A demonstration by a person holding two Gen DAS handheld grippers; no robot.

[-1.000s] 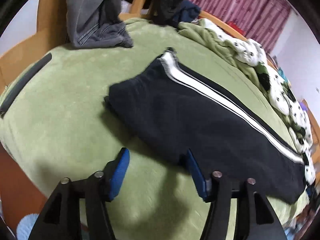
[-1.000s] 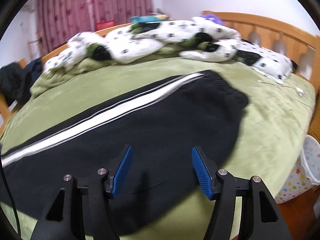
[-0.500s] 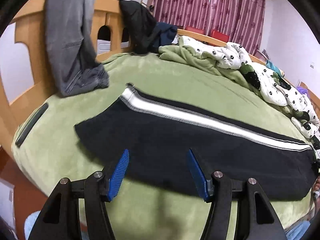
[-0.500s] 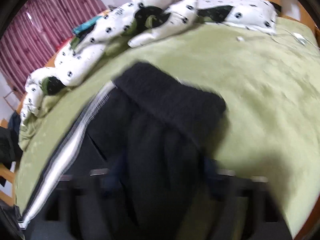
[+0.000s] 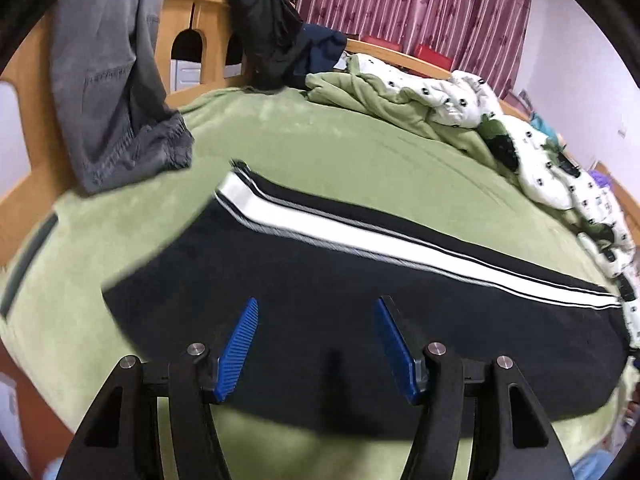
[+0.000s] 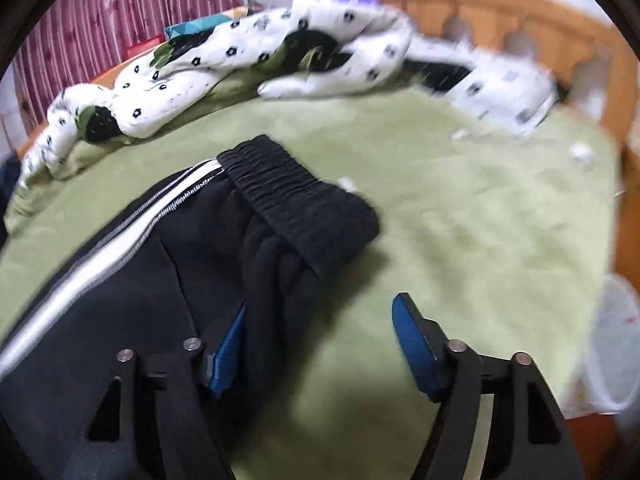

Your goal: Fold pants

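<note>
Black pants [image 5: 340, 300] with a white side stripe [image 5: 360, 236] are lying flat across a green blanket [image 5: 320, 140] on a wooden bed [image 6: 520, 20], stretched from the cuff end on one side to the waistband [image 6: 300, 208] on the other. In the left wrist view, the left gripper [image 5: 316, 336] is hovering over the near edge of the trouser leg, its blue pads [image 5: 236, 352] standing apart with nothing pinched between them; the dark cloth is lying below and beyond the fingers, and whether they are touching it cannot be told. In the right wrist view, the right gripper [image 6: 320, 340] is sitting at the waist end, and its jaws have just been opening. A bunched fold of black cloth is lying beside the left-hand pad [image 6: 228, 352], partly covering it, while the other pad is standing clear over bare blanket, so the cloth is released, not squeezed. The gathered waistband is lying just ahead of this gripper, tilted across the picture. A rumpled white patterned quilt [image 6: 240, 52] is piled along the far side of the bed. Grey trousers [image 5: 108, 72] and a dark garment [image 5: 268, 32] are hanging over the bed frame, with red curtains [image 5: 420, 8] behind.
</note>
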